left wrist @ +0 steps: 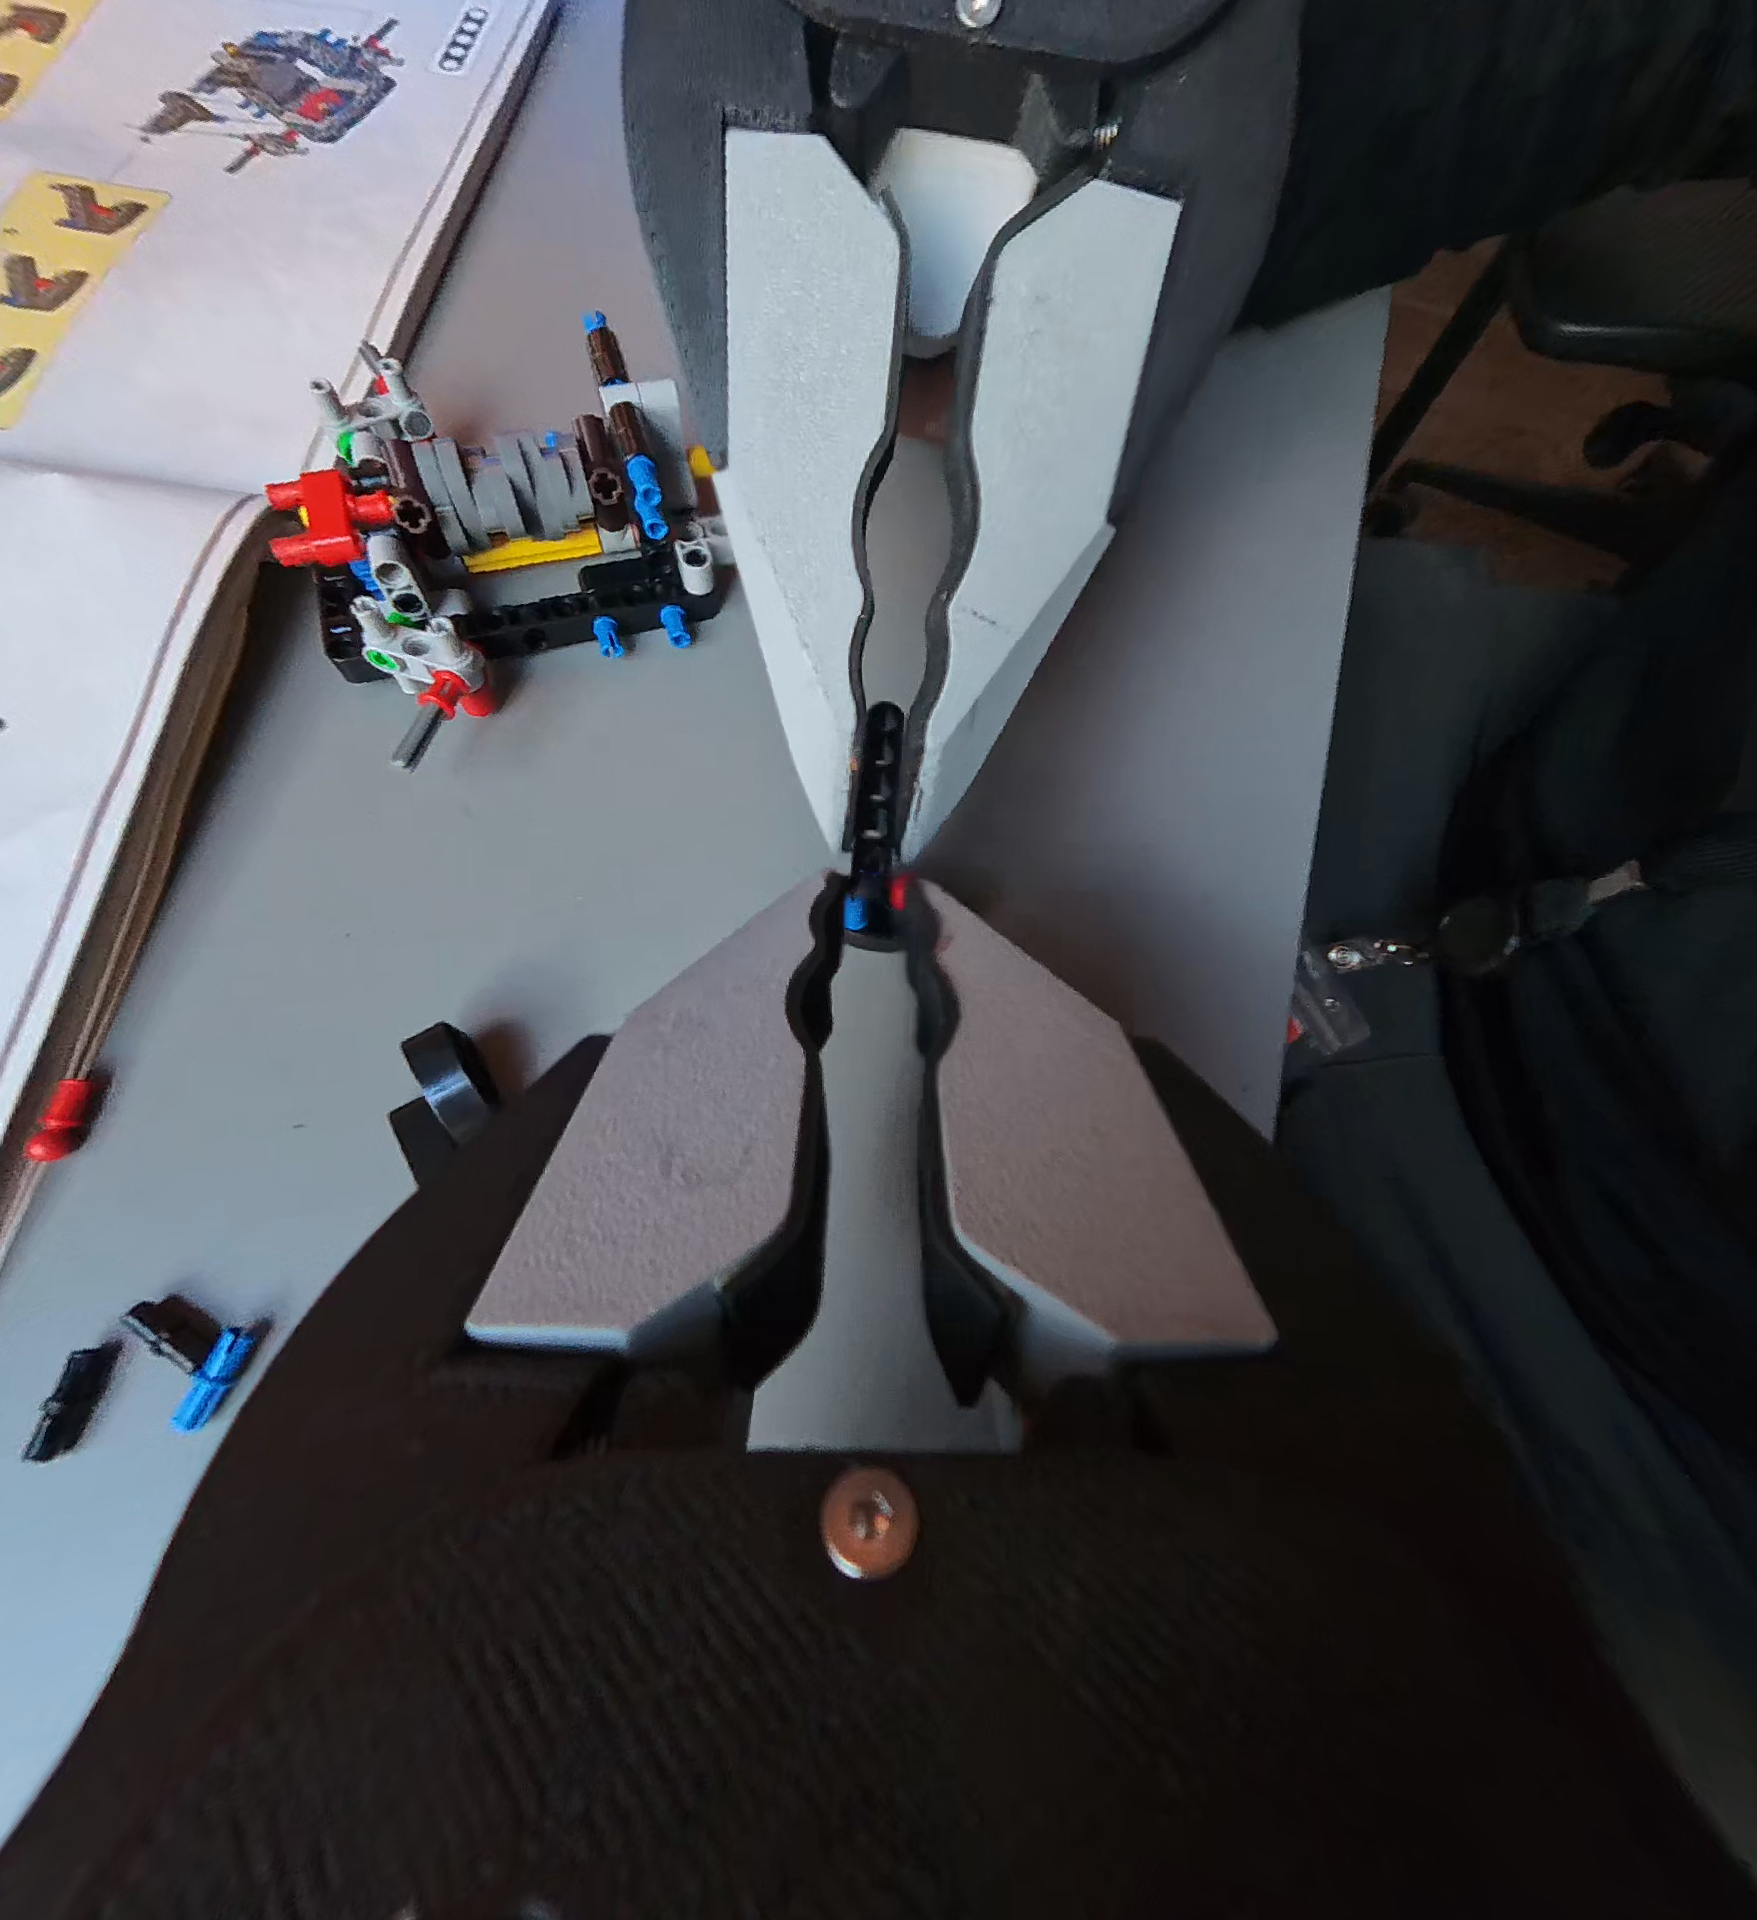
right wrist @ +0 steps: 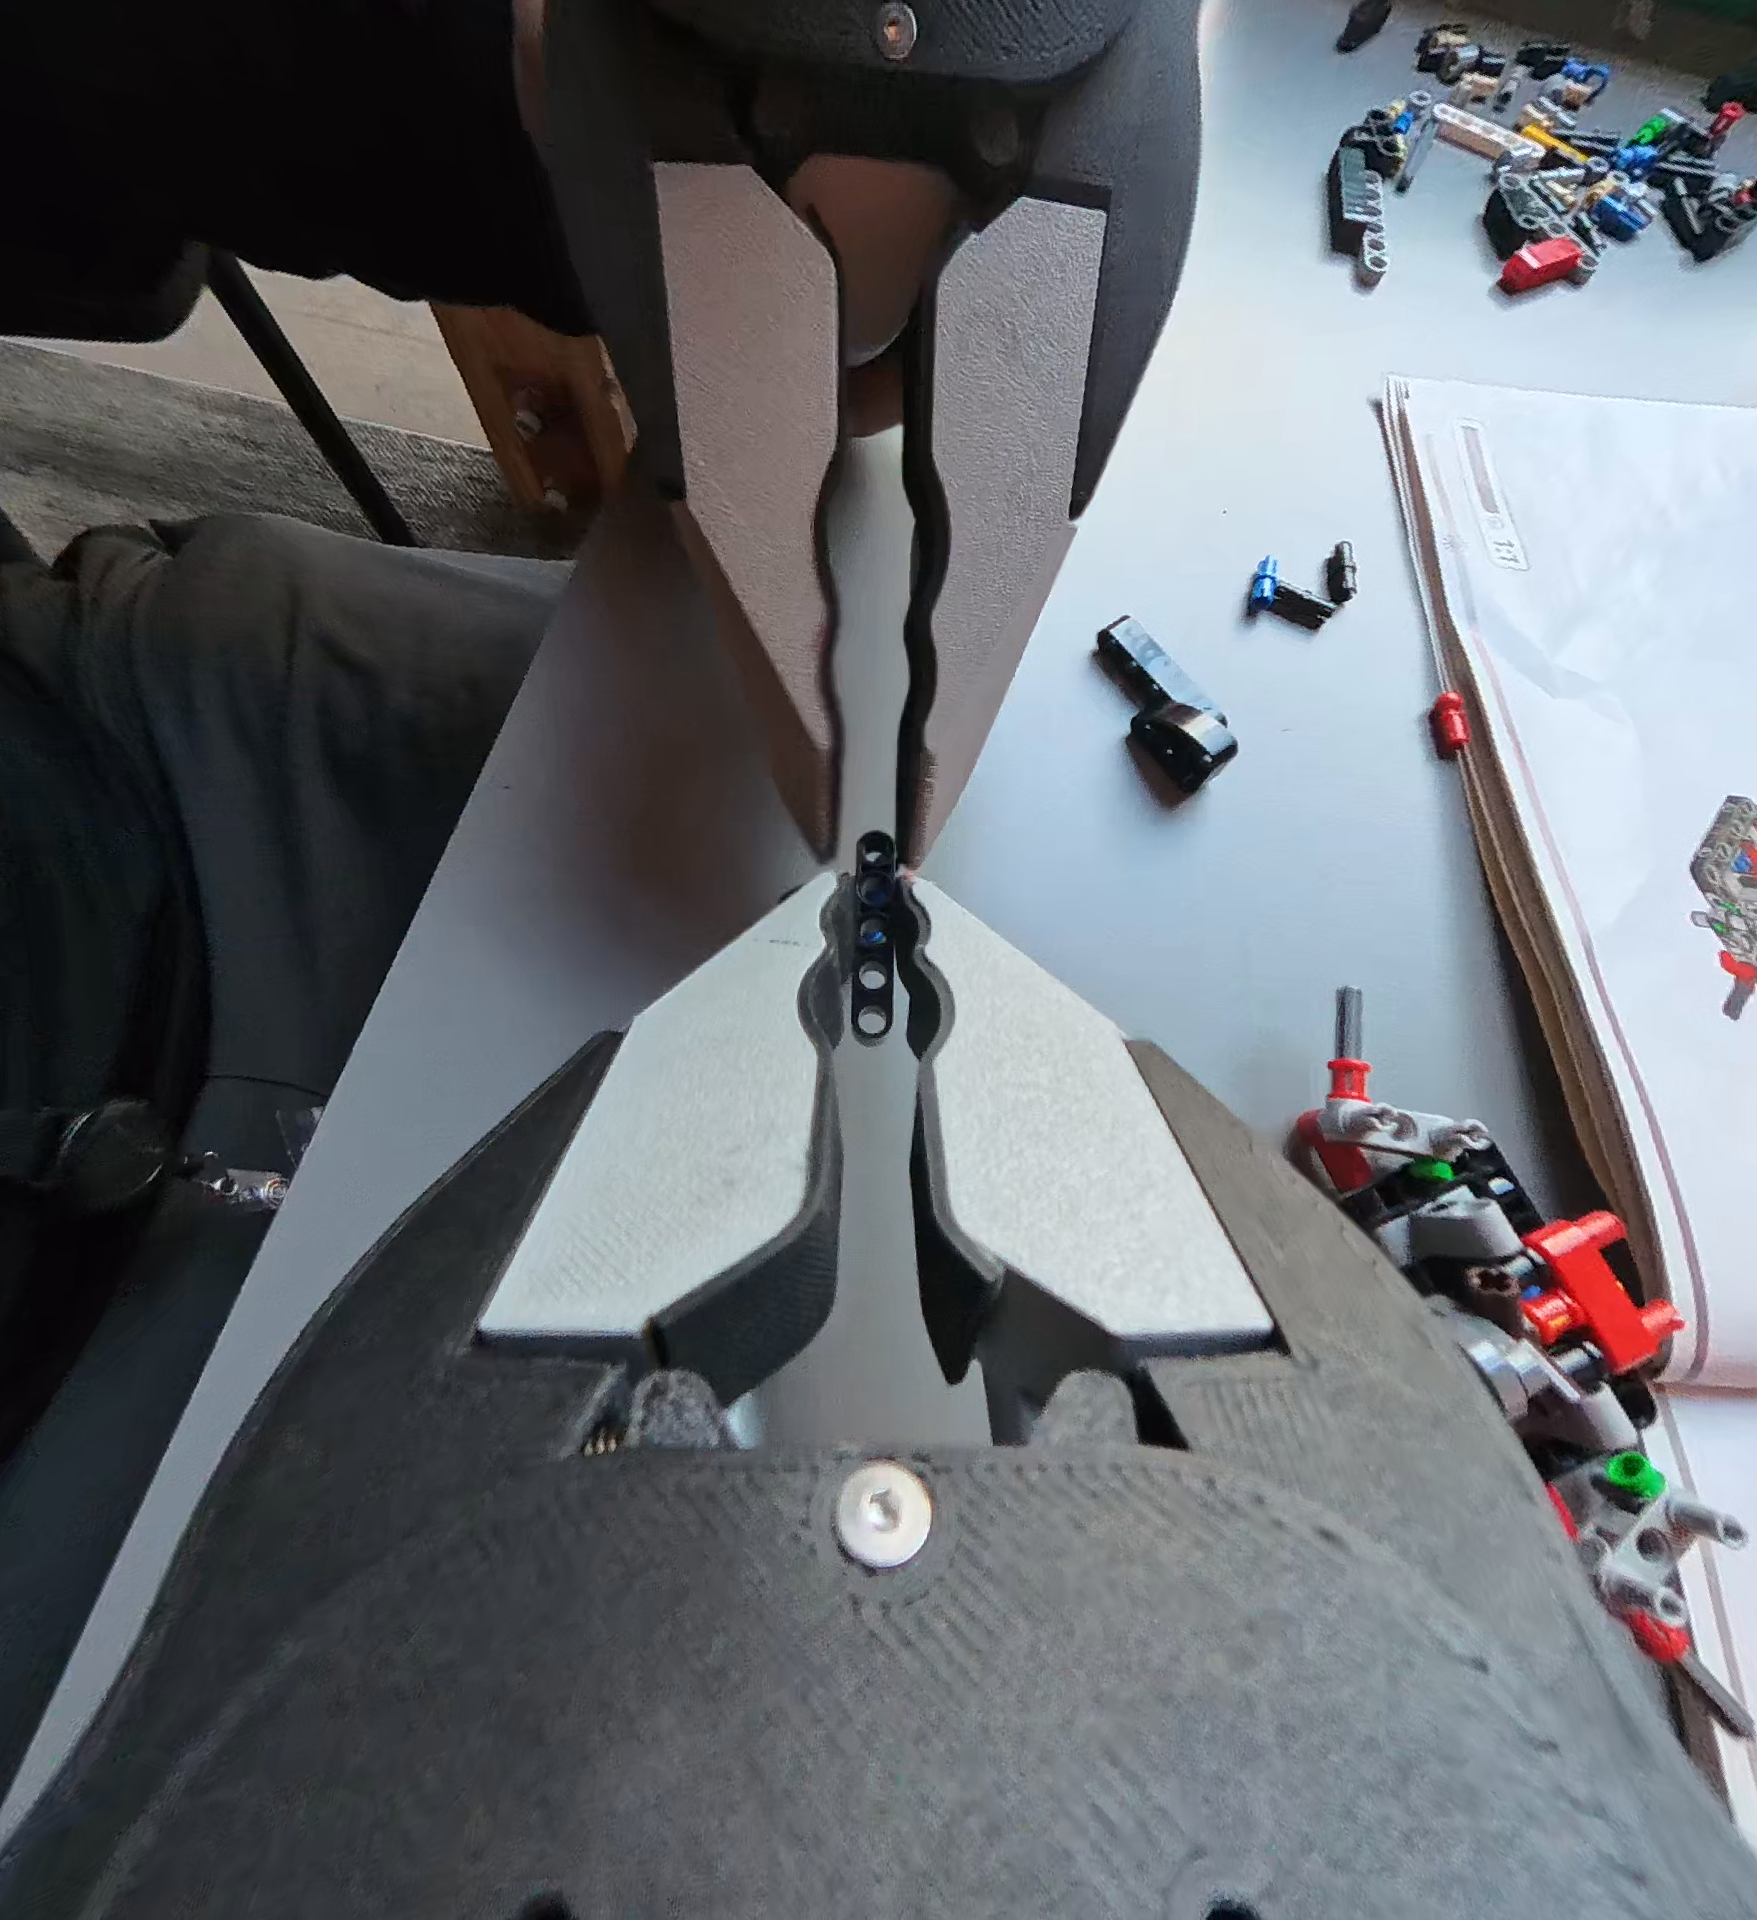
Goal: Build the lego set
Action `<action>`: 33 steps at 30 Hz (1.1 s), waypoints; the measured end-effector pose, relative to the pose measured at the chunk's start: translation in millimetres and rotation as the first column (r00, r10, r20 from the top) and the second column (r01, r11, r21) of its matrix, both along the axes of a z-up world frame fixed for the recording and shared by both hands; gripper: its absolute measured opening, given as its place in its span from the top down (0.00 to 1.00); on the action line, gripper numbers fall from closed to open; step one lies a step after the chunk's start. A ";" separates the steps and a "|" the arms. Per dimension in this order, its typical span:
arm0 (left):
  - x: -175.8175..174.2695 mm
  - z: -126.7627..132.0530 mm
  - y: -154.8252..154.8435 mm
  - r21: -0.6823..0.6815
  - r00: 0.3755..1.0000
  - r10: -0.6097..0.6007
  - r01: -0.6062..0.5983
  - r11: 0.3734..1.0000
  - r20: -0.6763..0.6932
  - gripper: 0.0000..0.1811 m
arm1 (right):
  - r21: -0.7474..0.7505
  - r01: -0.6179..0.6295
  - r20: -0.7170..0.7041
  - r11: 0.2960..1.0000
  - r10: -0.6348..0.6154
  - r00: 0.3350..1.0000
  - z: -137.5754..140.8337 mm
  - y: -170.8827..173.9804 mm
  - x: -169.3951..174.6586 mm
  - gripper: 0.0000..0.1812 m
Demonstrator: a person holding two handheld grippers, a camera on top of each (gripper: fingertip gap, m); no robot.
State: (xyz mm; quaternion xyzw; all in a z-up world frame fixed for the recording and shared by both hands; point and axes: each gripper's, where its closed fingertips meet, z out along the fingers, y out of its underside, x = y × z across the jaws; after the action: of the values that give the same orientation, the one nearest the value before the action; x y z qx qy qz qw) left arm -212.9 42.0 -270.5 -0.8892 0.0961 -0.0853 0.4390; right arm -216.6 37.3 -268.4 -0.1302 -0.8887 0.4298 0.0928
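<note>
My two grippers meet tip to tip above the grey table [left wrist: 541,935]. My right gripper [right wrist: 874,914] is shut on a black beam with holes [right wrist: 872,987], which runs along its fingers. In the left wrist view the right gripper [left wrist: 879,831] comes in from the top with the beam [left wrist: 879,774]. My left gripper [left wrist: 869,914] is shut on the beam's near end, where a blue pin [left wrist: 856,914] and a red bit [left wrist: 901,889] show. In the right wrist view the left gripper [right wrist: 869,847] closes on the beam's far end.
The part-built model [left wrist: 510,540] [right wrist: 1539,1320] stands beside the open instruction booklet [left wrist: 126,260] [right wrist: 1632,675]. Loose on the table: a black angled piece [left wrist: 453,1081] [right wrist: 1165,707], a red pin [left wrist: 63,1117] [right wrist: 1447,724], blue and black pins [left wrist: 199,1361] [right wrist: 1300,592]. A pile of parts [right wrist: 1580,156] lies far off. A person's lap is past the table edge [right wrist: 417,935]. Only a small space, under 4 cm, lies between the two pairs of fingers. The black angled piece [left wrist: 453,1081] is about equally far from each gripper, around 8 centimeters. Look for it in the right wrist view [right wrist: 1190,734] too.
</note>
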 end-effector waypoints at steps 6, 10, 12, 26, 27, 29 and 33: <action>-1.5 -12.6 -0.5 -0.060 1.000 0.010 -0.010 0.998 0.005 0.82 | 0.055 0.058 0.013 0.997 -0.059 0.998 0.4 4.4 -4.0 0.97; -0.3 -21.3 0.9 -0.108 1.000 0.005 -0.008 0.994 -0.029 0.85 | 0.053 0.034 0.018 0.998 -0.035 0.999 -0.4 2.8 -1.3 0.97; 0.7 -22.0 1.0 -0.111 0.999 -0.001 -0.003 0.994 -0.036 0.91 | 0.047 0.027 0.016 0.999 -0.028 0.999 1.1 1.3 -0.5 0.98; -1.2 -14.3 1.3 -0.079 0.999 0.049 -0.048 0.996 0.004 0.91 | 0.113 -0.088 -0.010 0.990 0.090 0.996 -0.3 5.4 1.8 0.97; -0.5 -14.5 2.4 -0.080 0.998 0.059 -0.058 0.995 0.012 0.91 | 0.125 -0.106 -0.014 0.986 0.108 0.994 -0.8 5.3 2.0 0.97; -0.5 -14.8 3.4 -0.082 0.998 0.067 -0.067 0.994 0.003 0.91 | 0.142 -0.128 -0.025 0.982 0.133 0.991 -0.5 5.0 0.7 0.97; -2.9 -7.5 3.2 -0.059 0.996 0.086 -0.087 0.995 -0.021 0.92 | 0.140 -0.163 -0.019 0.977 0.167 0.986 2.7 2.1 1.4 0.97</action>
State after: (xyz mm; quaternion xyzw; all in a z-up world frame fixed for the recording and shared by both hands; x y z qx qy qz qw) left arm -215.8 45.1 -278.0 -0.9060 0.0591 -0.0609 0.4147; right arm -215.2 39.4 -265.6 -0.0425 -0.9225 0.3754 0.0793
